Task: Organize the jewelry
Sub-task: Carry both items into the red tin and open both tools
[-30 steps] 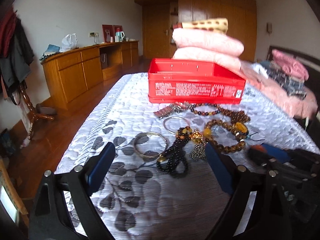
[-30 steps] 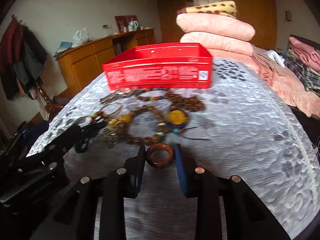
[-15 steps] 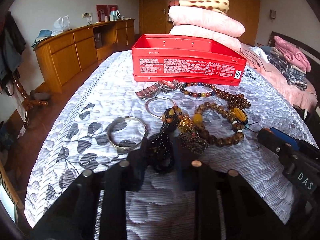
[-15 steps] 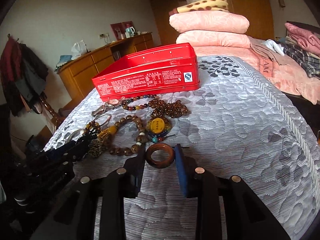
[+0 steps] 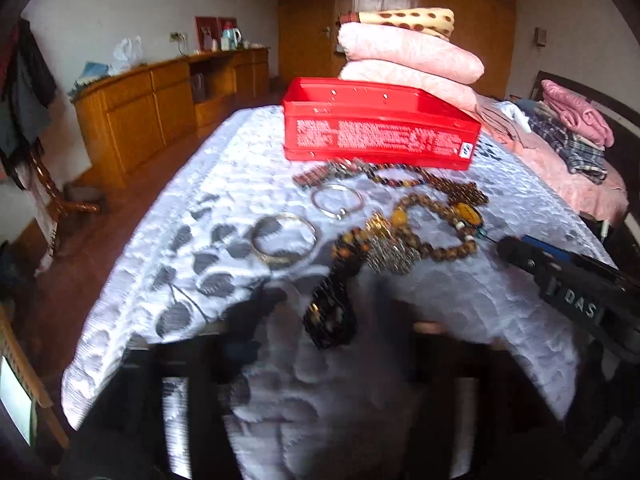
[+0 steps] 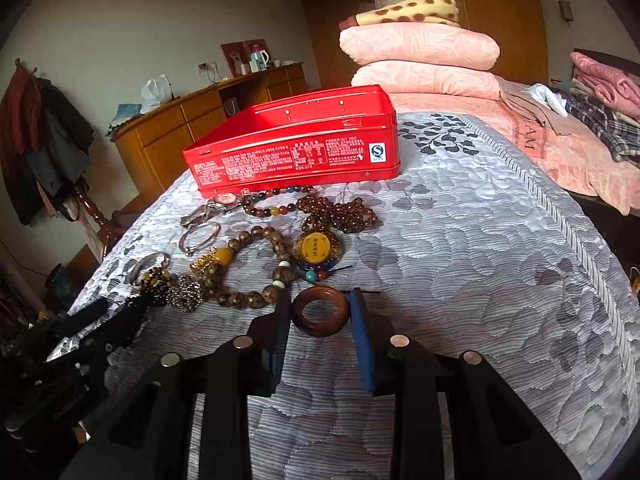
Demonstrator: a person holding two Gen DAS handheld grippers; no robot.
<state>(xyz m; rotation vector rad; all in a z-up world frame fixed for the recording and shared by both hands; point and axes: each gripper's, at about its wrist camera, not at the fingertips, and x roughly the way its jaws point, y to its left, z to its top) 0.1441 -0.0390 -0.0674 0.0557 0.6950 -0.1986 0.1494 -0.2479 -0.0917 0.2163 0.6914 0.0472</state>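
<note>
1. Right gripper [image 6: 320, 312] is clamped on a brown wooden ring [image 6: 320, 311]: both blue pads press its sides, and the ring sits flat between them, low over the quilted bedspread [image 6: 480, 260].

2. Left gripper [image 5: 320, 320] is a smear of motion blur, jaws opening. A black beaded strand [image 5: 330, 308] lies between the fingers, and as far as the blur allows, the pads look clear of it.

3. The red tin box [image 6: 296, 148] stands open on the bed beyond the pile, lid off, printed side facing the cameras. No jewelry shows inside it from these angles.

4. The jewelry pile sits between the box and the two grippers. Just in front of the box: a wristwatch [image 6: 218, 204] and a string of multicoloured beads [image 6: 276, 200], with a clump of dark amber beads [image 6: 340, 216] beside them.

5. Nearer in, a big brown bead bracelet [image 6: 256, 272] loops round, carrying a yellow round pendant [image 6: 316, 250] that lies just behind the wooden ring.

6. Over on the left side, a thin silver bangle [image 5: 337, 201] and a wider silver bangle [image 5: 283, 240] lie flat on the spread, apart from each other. A sparkly metallic ball [image 6: 185, 287] rests against the black strand.

7. Behind the box, folded pink quilts [image 6: 420, 60] are stacked with a spotted yellow blanket on top.
</note>
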